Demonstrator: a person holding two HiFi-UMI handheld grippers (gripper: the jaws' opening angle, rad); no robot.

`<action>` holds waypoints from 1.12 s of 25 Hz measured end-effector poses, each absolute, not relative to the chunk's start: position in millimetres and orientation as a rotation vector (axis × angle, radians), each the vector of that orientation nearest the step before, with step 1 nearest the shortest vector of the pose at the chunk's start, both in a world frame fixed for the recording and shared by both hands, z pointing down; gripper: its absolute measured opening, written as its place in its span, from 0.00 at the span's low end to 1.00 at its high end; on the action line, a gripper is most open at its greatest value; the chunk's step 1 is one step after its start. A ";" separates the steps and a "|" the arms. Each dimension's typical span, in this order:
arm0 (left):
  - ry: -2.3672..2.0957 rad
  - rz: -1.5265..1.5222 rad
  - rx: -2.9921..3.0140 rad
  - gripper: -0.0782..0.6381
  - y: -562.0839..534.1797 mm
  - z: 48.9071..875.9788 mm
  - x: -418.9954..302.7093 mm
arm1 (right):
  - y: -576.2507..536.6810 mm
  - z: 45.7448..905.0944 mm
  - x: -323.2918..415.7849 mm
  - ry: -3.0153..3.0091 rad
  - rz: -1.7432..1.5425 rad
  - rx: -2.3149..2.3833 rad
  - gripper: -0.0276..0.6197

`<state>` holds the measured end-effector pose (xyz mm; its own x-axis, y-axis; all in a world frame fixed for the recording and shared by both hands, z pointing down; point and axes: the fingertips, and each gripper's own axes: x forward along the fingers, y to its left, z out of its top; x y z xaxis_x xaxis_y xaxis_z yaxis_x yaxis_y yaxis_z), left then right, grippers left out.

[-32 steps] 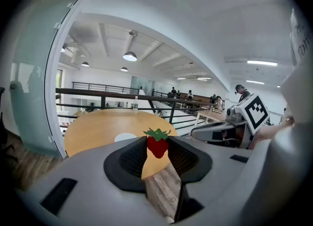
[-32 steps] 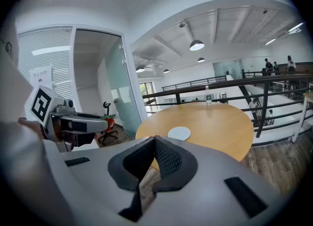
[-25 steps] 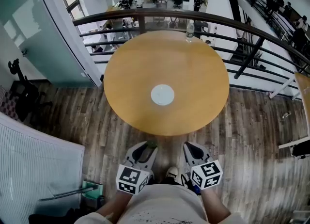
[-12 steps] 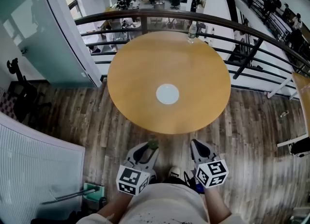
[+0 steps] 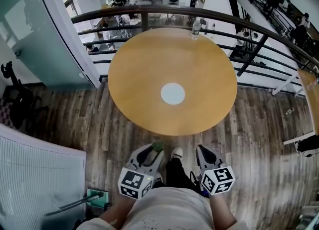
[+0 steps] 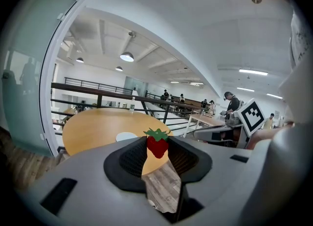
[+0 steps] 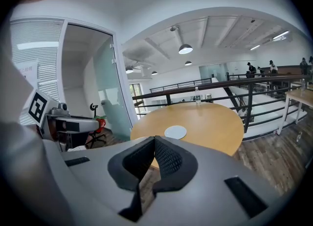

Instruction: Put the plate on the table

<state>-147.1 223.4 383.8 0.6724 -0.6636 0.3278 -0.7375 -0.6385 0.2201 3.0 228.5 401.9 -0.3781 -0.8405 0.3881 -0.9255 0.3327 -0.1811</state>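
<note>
A white plate (image 5: pixel 173 93) lies flat near the middle of the round wooden table (image 5: pixel 144 55); it also shows in the left gripper view (image 6: pixel 126 136) and in the right gripper view (image 7: pixel 175 132). Both grippers hang low in front of the person, short of the table's near edge. My left gripper (image 5: pixel 152 150) is shut on a small red strawberry (image 6: pixel 157 146) with a green top (image 5: pixel 156 147). My right gripper (image 5: pixel 202 152) is shut, its jaw tips meeting with nothing between them (image 7: pixel 154 139). Neither gripper touches the plate.
A water bottle (image 5: pixel 195 29) stands at the table's far edge by the dark railing (image 5: pixel 259 37). A glass wall (image 5: pixel 30 30) and a white panel (image 5: pixel 35 174) are to the left. Another table's corner (image 5: pixel 310 92) is at right. The person's shoe (image 5: pixel 176 153) is between the grippers.
The person has stepped slightly toward the table, and a shoe has come forward between the grippers. Both grippers keep their places and grips.
</note>
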 end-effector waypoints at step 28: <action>-1.278 0.338 2.463 0.32 4.8 388.0 -61.6 | -12.7 401.0 64.2 -2.532 0.453 1.301 0.07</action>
